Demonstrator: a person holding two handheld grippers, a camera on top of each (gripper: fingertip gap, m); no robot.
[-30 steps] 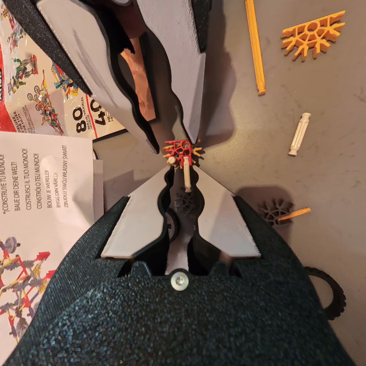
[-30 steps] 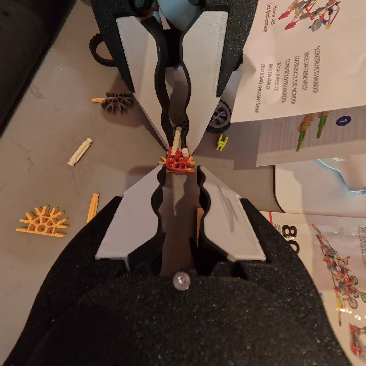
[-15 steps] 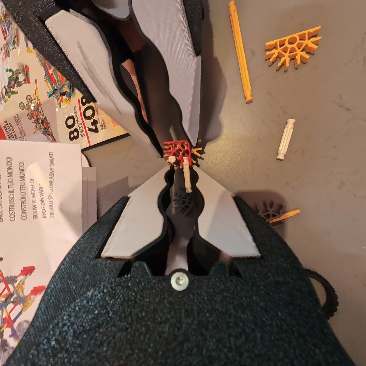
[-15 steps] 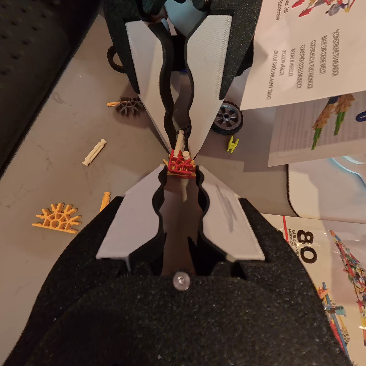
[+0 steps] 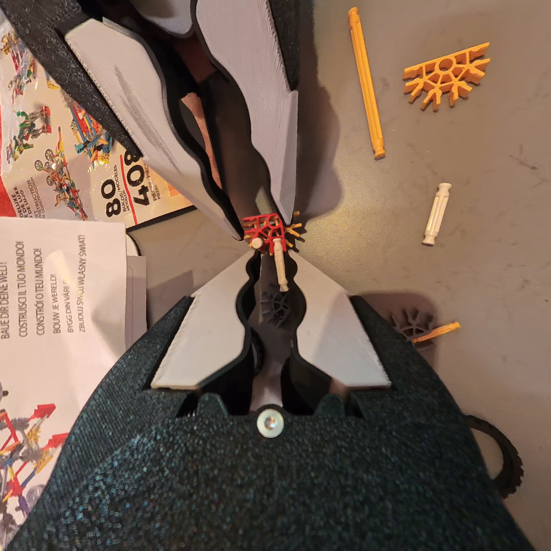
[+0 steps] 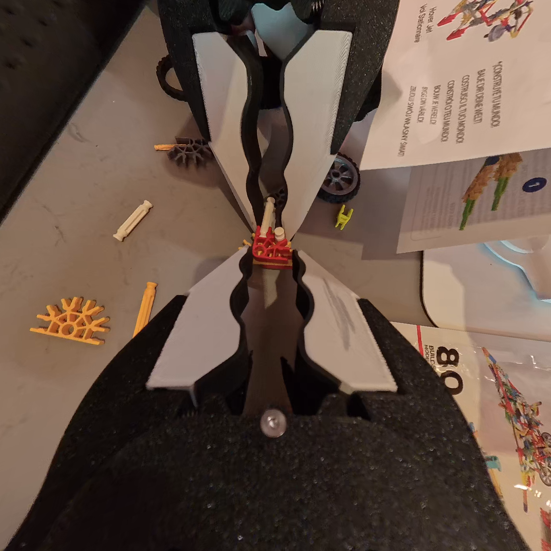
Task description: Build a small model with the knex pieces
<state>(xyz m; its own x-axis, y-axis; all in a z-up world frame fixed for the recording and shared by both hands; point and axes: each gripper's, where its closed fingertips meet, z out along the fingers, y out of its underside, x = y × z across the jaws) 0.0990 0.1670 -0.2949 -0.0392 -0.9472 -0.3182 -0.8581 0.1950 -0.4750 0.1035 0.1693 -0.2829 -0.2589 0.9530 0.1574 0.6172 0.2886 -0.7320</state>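
A small red connector (image 5: 264, 231) hangs above the grey tabletop (image 5: 447, 268), caught between two grippers that meet nose to nose. A yellow connector (image 5: 293, 235) sits flat against the red one, its spokes poking out to one side. Two short cream rods plug into the red piece: one rod (image 5: 281, 265) runs back between the left gripper's fingers, and the other (image 5: 255, 244) shows only its round end.

The left gripper (image 5: 272, 256) has its fingertips drawn in close around the cream rod and the near edge of the cluster; whether they actually pinch it I cannot tell. The right gripper (image 6: 270, 258) is clenched on the red connector (image 6: 269, 249), its tips pressed against both sides.

Below the left gripper's fingers a dark grey connector (image 5: 275, 307) lies on the table. Further out are a grey connector with a yellow rod stuck in it (image 5: 417, 328), a loose cream rod (image 5: 436, 213), a long yellow rod (image 5: 366, 80) and a yellow half-circle connector (image 5: 444, 79). A black tyre ring (image 5: 504, 459) peeks out by the left gripper's body.

On the other side lie a printed instruction sheet (image 5: 59, 283) and a picture-covered bag (image 5: 59, 149). From the right wrist view, a grey-hubbed wheel (image 6: 340, 180) and a small lime clip (image 6: 343, 217) sit near the sheet's edge.
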